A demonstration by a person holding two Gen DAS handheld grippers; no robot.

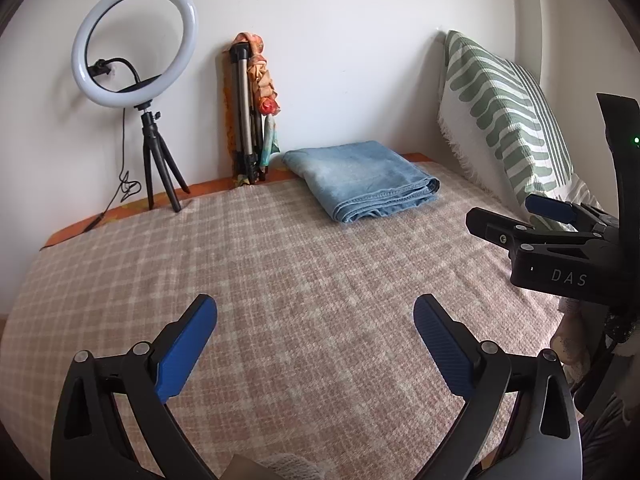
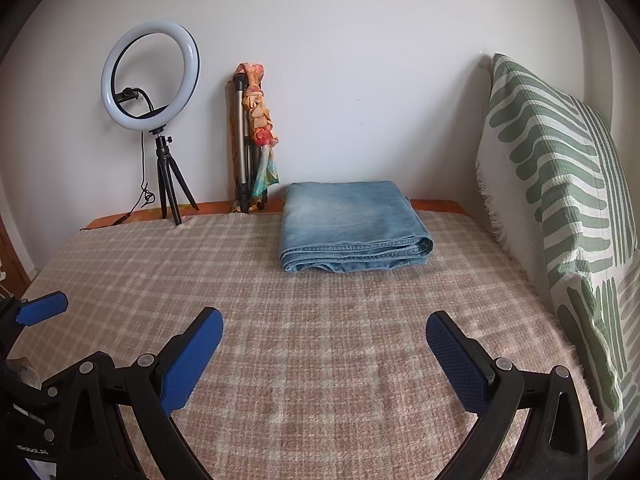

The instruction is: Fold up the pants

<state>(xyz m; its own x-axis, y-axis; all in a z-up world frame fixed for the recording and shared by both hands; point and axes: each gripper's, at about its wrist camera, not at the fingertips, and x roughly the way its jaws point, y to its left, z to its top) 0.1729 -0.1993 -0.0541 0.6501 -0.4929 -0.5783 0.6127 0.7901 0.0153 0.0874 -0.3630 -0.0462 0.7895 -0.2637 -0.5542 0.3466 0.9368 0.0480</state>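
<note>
Pants (image 2: 352,226) lie folded flat on the bed (image 2: 320,360), well ahead of both grippers & touching neither; left gripper (image 1: 315,344) & right gripper (image 2: 324,356) gape empty, so job looks done: keep clear, don't snag the stack.

One pair of folded pants (image 2: 352,224), centre. One ring light (image 2: 150,76), upper left. One folded tripod (image 2: 242,148) with one scarf (image 2: 260,120), centre left. One cushion (image 2: 560,200), right. One blanket (image 2: 320,340). Two grippers: right (image 2: 324,352), left (image 1: 316,340).
</note>
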